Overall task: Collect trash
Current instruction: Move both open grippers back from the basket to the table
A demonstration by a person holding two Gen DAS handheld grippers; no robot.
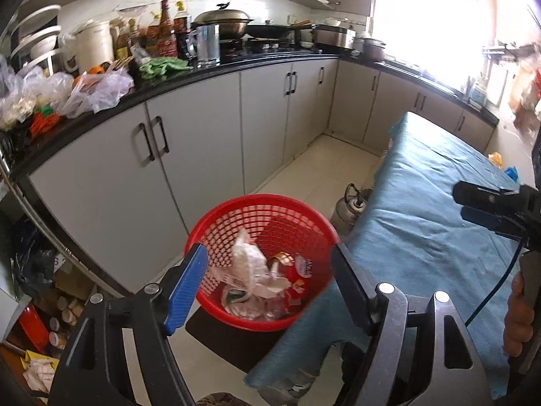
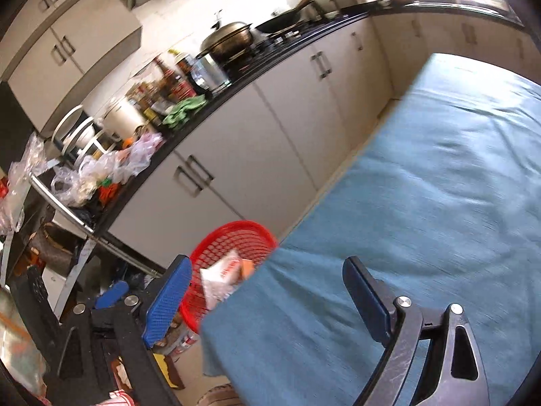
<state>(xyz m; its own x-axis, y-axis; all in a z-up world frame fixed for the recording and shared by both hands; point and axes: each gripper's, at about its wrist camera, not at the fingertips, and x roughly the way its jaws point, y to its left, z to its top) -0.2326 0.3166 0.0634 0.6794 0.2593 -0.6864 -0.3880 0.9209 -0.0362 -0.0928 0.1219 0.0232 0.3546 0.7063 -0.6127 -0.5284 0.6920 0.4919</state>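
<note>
Left claw (image 1: 268,280) hangs above the red basket (image 1: 216,223), jaws apart, nothing between them. Blue pad on one finger, dark pad on the other. The basket stands on the pale tiled floor (image 1: 324,155) just beside the corner of the desk (image 1: 439,209), which is covered by a blue cloth. Trash (image 1: 250,264) lies in the basket: crumpled white plastic wrappers, a red-and-white packet, some brown bits, all heaped at the bottom.

Right claw (image 2: 267,299) is over the near end of the desk (image 2: 422,186), jaws spread wide, empty; below it only bare blue cloth. From this side the red basket (image 2: 236,233) shows past the desk edge, partly hidden by the cloth, with a white wrapper (image 2: 219,277) and an orange piece poking above the rim. In the left wrist view the right claw (image 1: 473,208) shows at the far right over the desk, and a hand (image 1: 519,318) grips its handle.

Behind: the kitchen counter (image 1: 236,64) runs along the wall, crowded with sauce bottles (image 1: 165,30), a lidded wok (image 1: 223,20), a steel pot, a green cloth (image 1: 162,66) and clear plastic bags (image 1: 98,91). Grey cabinet doors under it. A small gas cylinder (image 1: 348,209) stands on the floor against the desk side, past the basket. Right wrist view is blurred.
</note>
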